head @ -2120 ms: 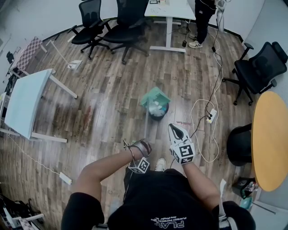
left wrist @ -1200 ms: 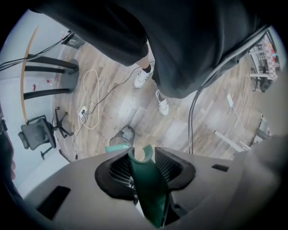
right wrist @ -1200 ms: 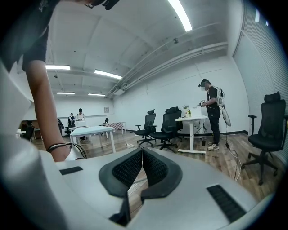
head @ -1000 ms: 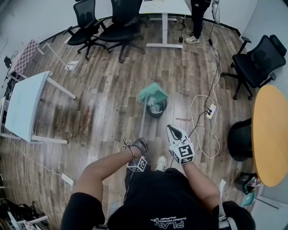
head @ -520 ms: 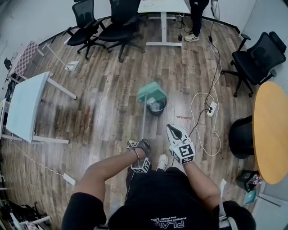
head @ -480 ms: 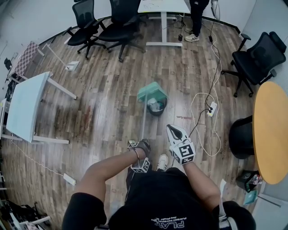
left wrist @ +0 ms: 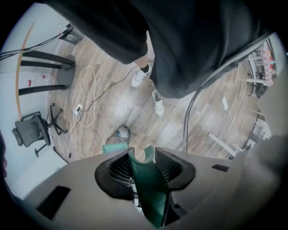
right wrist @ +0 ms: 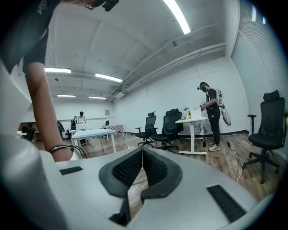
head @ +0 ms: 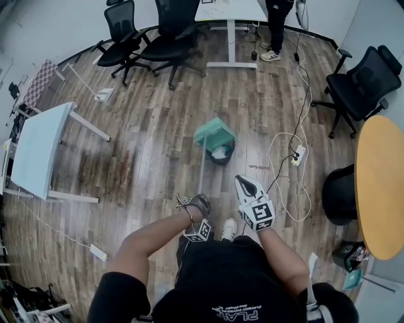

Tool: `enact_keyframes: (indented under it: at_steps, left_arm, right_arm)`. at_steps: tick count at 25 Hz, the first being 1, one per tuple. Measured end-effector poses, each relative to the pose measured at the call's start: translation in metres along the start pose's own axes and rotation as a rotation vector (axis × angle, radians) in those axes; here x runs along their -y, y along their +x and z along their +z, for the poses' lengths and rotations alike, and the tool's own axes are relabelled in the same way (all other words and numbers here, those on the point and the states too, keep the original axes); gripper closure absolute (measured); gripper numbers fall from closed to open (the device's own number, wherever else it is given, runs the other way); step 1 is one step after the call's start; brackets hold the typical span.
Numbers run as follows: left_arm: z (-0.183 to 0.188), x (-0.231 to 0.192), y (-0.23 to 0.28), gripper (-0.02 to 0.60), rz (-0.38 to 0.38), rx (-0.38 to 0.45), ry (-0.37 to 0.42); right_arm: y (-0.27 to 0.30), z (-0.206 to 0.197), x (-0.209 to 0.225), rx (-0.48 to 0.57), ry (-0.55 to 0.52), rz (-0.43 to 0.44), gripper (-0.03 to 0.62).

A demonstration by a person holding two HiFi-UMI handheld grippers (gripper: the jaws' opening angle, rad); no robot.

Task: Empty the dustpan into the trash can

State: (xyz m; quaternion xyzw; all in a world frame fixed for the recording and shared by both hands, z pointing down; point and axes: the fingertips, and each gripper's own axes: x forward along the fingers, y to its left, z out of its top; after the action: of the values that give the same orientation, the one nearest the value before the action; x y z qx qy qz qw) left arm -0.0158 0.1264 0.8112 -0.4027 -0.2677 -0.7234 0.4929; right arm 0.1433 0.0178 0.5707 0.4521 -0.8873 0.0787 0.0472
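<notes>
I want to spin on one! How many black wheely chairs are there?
3: one black chair by the white desk, a second beside it, a third near the round table. More may be hidden.

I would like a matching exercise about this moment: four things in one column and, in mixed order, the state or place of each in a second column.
Things:
1. dustpan
2. left gripper
3. right gripper
4. round table

States or places:
A. shut, holding nothing
B. held over the trash can
C. yellow top, at the right edge of the head view
D. shut on the green handle

Pairs: 1-B, 2-D, 3-A, 4-C
</notes>
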Motion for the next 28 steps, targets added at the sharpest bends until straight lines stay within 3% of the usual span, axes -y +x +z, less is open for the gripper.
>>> enact_keyframes:
  at_steps: [7, 18, 28]
  left_arm:
    - [-0.009, -0.034, -0.023, 0.437, 0.077, 0.116, -0.261]
    - [-0.087, -0.093, -0.068, 0.502, 0.263, 0.235, -0.851]
    - [-0.165, -0.096, -0.085, 0.511, 0.355, 0.323, -1.432]
  right_arm:
    - [-0.003, 0.004, 0.003, 0.006, 0.0, -0.007, 0.57]
    - [-0.015, -0.002, 0.018, -0.021, 0.004, -0.033, 0.571]
    - [-0.008, -0.001, 0.022, -0.021, 0.023, -0.035, 0.569]
